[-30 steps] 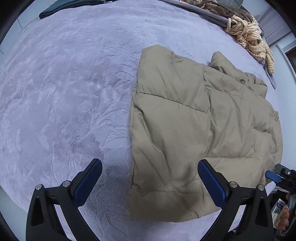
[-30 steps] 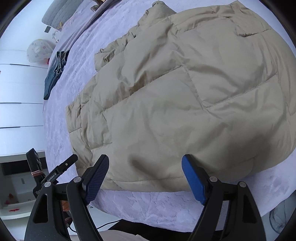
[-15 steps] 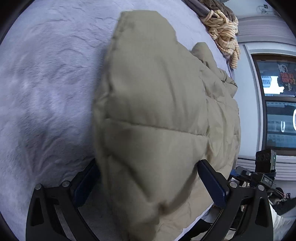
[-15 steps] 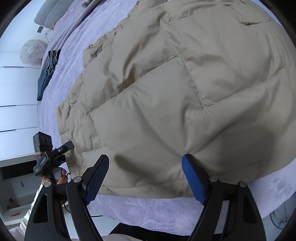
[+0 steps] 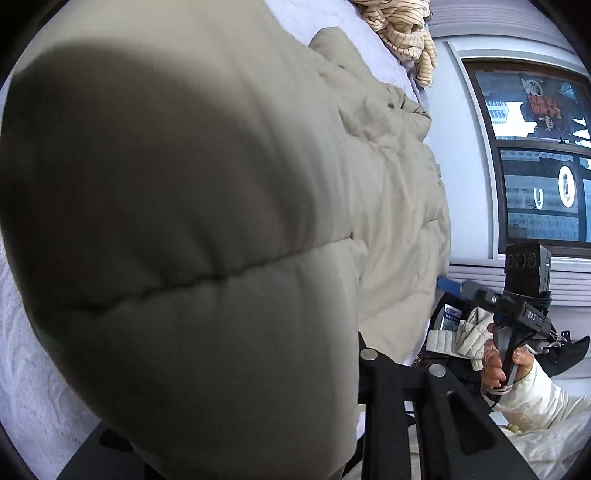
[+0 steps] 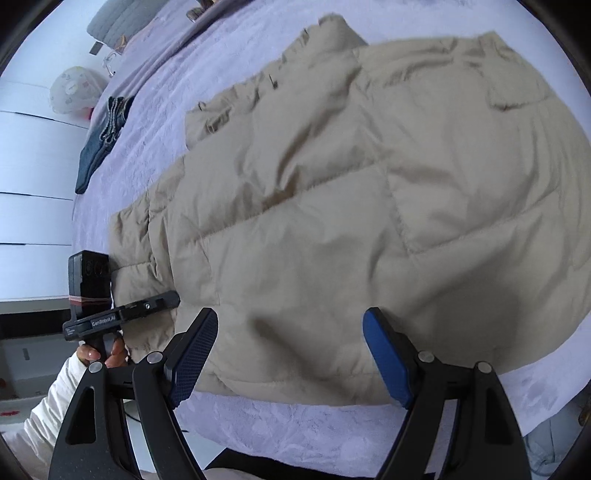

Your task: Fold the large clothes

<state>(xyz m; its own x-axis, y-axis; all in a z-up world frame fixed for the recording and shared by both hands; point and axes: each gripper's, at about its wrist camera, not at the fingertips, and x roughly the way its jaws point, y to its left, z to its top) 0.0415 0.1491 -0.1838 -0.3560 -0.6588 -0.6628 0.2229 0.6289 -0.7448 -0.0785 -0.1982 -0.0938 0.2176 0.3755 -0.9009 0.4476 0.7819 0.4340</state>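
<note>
A beige puffer jacket point(image 6: 369, 184) lies spread on a lavender bedspread point(image 6: 295, 424). In the left wrist view its near corner point(image 5: 184, 184) bulges up and fills most of the picture. It hides my left gripper's pads, and only one black finger arm point(image 5: 373, 365) shows. Those jaws are closing with the jacket's corner pinched between them. The right wrist view shows my left gripper point(image 6: 168, 299) biting the hem at the jacket's left corner. My right gripper point(image 6: 290, 315) hangs over the near hem, closing, with its blue pads still wide apart and fabric between them.
Folded jeans point(image 6: 103, 140) and a white round object point(image 6: 74, 92) lie at the bed's far left, with a grey pillow point(image 6: 118, 18) beyond. A striped garment point(image 5: 402, 33) is heaped near a window point(image 5: 535, 147). White-sleeved hands point(image 5: 495, 365) hold both grippers at the bed's edge.
My left gripper tipped down onto the jacket's corner and its jaws narrowed around the fabric, which now fills its view. The right gripper's pads drew a little closer; it stayed over the hem.
</note>
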